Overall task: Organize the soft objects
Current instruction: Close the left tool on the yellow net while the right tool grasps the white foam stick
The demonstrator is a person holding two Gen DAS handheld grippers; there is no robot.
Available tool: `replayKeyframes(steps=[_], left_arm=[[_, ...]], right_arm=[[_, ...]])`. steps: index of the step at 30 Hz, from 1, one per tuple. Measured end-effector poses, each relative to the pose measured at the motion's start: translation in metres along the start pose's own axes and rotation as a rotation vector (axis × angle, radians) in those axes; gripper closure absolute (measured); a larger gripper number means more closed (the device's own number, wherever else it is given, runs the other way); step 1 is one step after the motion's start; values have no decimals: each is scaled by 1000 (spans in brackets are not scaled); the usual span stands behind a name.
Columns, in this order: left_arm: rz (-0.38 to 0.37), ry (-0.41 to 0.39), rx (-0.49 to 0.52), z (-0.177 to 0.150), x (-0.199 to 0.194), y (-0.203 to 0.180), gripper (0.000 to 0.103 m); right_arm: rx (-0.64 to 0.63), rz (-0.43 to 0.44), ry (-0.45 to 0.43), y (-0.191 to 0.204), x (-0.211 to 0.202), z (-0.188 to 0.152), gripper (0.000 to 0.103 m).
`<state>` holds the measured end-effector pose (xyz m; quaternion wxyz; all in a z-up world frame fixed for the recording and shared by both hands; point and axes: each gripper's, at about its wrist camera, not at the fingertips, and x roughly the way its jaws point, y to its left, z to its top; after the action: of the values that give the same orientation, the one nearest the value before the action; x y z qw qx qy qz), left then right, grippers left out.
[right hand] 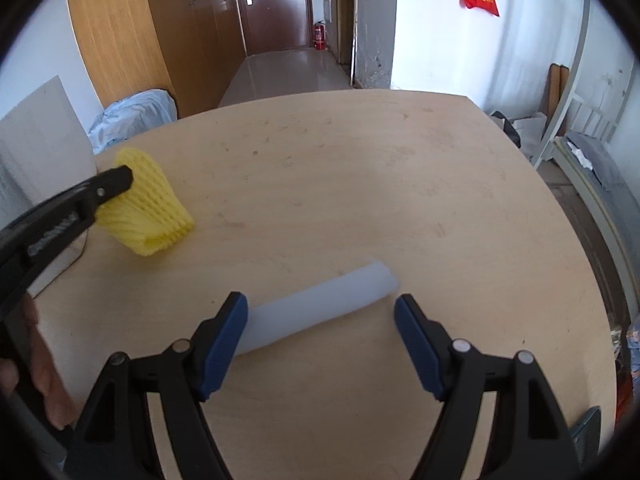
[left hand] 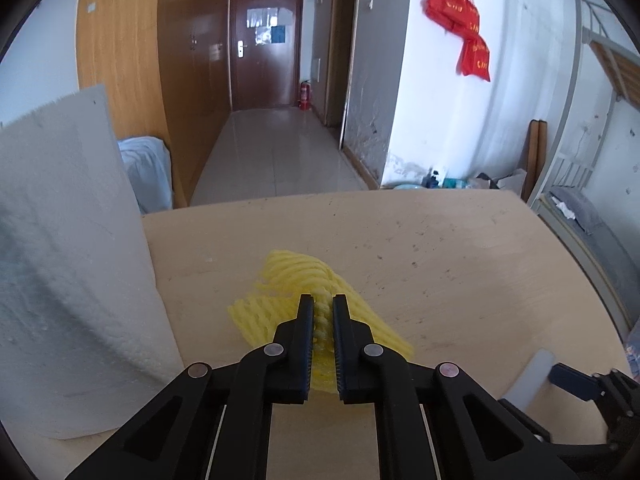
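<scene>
A yellow foam net sleeve (left hand: 280,280) lies on the light wooden table (left hand: 440,248). My left gripper (left hand: 323,300) is shut on the sleeve, its black jaws pinching the squashed middle. The right wrist view shows the same sleeve (right hand: 156,208) at the table's left, with a black finger (right hand: 116,182) of the left gripper on it. A white foam roll (right hand: 320,304) lies slantwise in front of my right gripper (right hand: 320,308), which stands open with its blue pads on either side of the roll's near part, not pressing it. The roll's end (left hand: 532,376) also shows at the left wrist view's lower right.
A large white foam sheet (left hand: 68,260) stands at the table's left side and appears again at the left edge (right hand: 40,140) of the right wrist view. A person's hand (right hand: 44,376) holds the left gripper. Beyond the table: a corridor, wooden wardrobes, a metal bunk bed (left hand: 580,184).
</scene>
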<state>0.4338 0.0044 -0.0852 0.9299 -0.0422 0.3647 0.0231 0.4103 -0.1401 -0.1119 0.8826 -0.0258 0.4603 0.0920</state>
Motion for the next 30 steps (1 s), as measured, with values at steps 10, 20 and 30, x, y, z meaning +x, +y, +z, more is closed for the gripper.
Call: replayKeyframes(steps=[10, 20, 30], left_arm=[[-28, -58, -1, 0, -34, 13, 93], [-26, -81, -7, -4, -56, 29, 94], [-32, -91, -9, -15, -73, 34, 93]], right_arm=[[-52, 23, -1, 16, 2, 8, 63], [-36, 90, -35, 9, -6, 1, 79], [-41, 116, -108, 10, -40, -8, 79]])
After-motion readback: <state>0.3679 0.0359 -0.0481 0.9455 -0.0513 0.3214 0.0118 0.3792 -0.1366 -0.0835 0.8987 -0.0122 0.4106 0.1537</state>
